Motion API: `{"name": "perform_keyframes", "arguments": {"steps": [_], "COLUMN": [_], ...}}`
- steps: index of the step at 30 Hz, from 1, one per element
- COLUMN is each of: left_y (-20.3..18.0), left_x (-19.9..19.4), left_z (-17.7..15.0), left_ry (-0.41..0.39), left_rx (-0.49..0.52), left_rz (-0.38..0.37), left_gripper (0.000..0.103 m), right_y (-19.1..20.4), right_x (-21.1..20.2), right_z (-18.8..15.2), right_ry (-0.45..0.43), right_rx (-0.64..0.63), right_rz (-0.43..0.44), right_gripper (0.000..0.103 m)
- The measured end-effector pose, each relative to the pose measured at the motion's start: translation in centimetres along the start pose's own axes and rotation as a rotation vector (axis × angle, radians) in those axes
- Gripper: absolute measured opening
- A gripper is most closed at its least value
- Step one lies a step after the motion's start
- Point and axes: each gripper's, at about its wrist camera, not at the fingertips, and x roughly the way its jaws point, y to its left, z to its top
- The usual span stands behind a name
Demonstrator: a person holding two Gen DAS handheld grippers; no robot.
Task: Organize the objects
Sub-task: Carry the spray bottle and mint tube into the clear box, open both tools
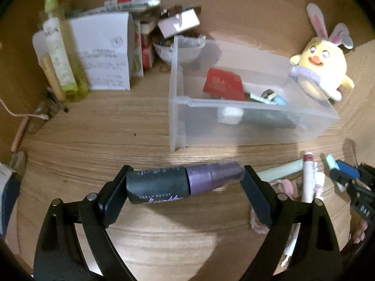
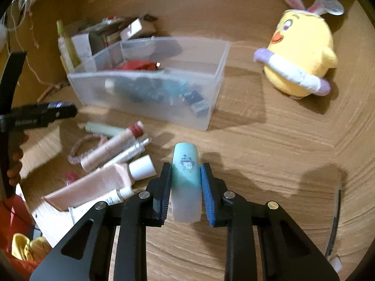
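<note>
My left gripper (image 1: 185,182) is shut on a black and purple spray bottle (image 1: 178,181), held crosswise above the wooden table, in front of the clear plastic bin (image 1: 246,126). My right gripper (image 2: 185,182) is shut on a pale teal tube (image 2: 186,178) with a small cartoon print, held upright over the table to the right of the bin (image 2: 145,103). The bin holds a red packet (image 1: 222,84) and several small items. The left gripper also shows at the left edge of the right wrist view (image 2: 46,113).
Loose tubes and lipsticks (image 2: 112,154) and a pink hair tie (image 2: 79,149) lie left of my right gripper. A yellow plush chick (image 2: 302,53) sits at the back right. Boxes (image 1: 103,53), a green bottle (image 1: 58,53) and a bowl (image 1: 178,49) crowd the back left.
</note>
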Motion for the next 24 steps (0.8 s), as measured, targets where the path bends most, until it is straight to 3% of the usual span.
{"name": "perform_keyframes", "arguments": {"steps": [10, 17, 24], "left_y": [-1.7, -3.3, -4.1], "left_x": [-6.2, -7.1, -5.7], "left_z": [1.1, 4.8, 8.2], "left_ry": [-0.157, -0.23, -0.223], "left_rx": [0.077, 0.105, 0.11], "left_rz": [-0.051, -0.091, -0.109], "left_gripper": [0.092, 0.092, 0.092], "right_y": [0.3, 1.5, 2.7], "right_x": [-3.5, -4.7, -4.2], "right_z": [3.6, 7.7, 11.0], "right_ry": [-0.157, -0.251, -0.29], "right_rx": [0.028, -0.003, -0.018], "right_rz": [0.049, 0.049, 0.033], "right_gripper": [0.023, 0.023, 0.023]}}
